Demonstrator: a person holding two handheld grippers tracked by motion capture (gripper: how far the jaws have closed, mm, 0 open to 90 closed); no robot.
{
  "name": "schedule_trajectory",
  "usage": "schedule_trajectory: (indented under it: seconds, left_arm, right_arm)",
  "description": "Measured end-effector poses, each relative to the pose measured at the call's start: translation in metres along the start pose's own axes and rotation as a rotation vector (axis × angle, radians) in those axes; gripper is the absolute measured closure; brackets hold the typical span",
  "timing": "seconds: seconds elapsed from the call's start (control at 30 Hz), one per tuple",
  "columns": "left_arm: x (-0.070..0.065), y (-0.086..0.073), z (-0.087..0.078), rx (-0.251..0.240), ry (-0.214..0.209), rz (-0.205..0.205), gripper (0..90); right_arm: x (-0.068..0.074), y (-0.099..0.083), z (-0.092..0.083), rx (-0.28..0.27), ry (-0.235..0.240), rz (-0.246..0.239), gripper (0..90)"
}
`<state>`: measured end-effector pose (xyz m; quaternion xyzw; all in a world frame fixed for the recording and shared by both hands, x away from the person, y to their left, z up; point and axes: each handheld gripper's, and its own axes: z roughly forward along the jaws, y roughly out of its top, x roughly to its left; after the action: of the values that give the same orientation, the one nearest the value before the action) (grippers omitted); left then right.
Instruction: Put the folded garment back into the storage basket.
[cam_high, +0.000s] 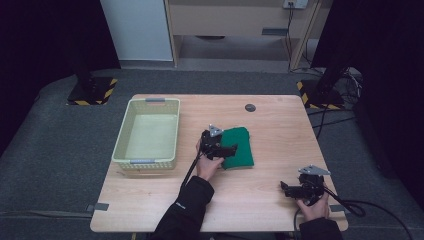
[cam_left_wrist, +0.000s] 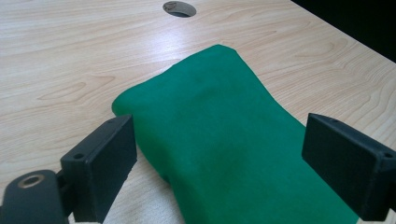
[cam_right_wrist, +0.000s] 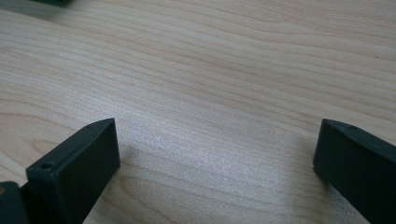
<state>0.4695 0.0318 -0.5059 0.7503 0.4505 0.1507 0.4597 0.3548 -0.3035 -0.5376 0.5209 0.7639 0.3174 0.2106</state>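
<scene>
At mid-counter (cam_high: 270, 120): folded green cloth (cam_high: 237, 146), lying flat, between the spread fingers (cam_left_wrist: 100, 163) of the left gripper (cam_high: 223, 151). Near right corner: right gripper (cam_high: 292, 189), fingers released, grasping nothing. Left side: pale basket (cam_high: 120, 145).

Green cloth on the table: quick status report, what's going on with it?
Left gripper open, jaws straddling the folded green cloth. Right gripper open over bare table. Basket beside the cloth, nothing between.

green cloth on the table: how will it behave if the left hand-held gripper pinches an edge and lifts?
The cloth is probably floppy: it lies folded with soft, rounded edges, so it should drape or unfold. Likely light. Its matte, fuzzy surface suggests it won't slip from the open left hand-held gripper.
</scene>
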Motion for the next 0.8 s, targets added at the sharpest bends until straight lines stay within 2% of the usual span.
schedule_trajectory:
  seconds: [0.8]
  left_arm:
    - [0.012, -0.015, 0.026, 0.058, 0.023, -0.020, 10.7]
  right_arm:
    - [0.000, 0.000, 0.000, 0.000, 0.000, 0.001, 0.4]
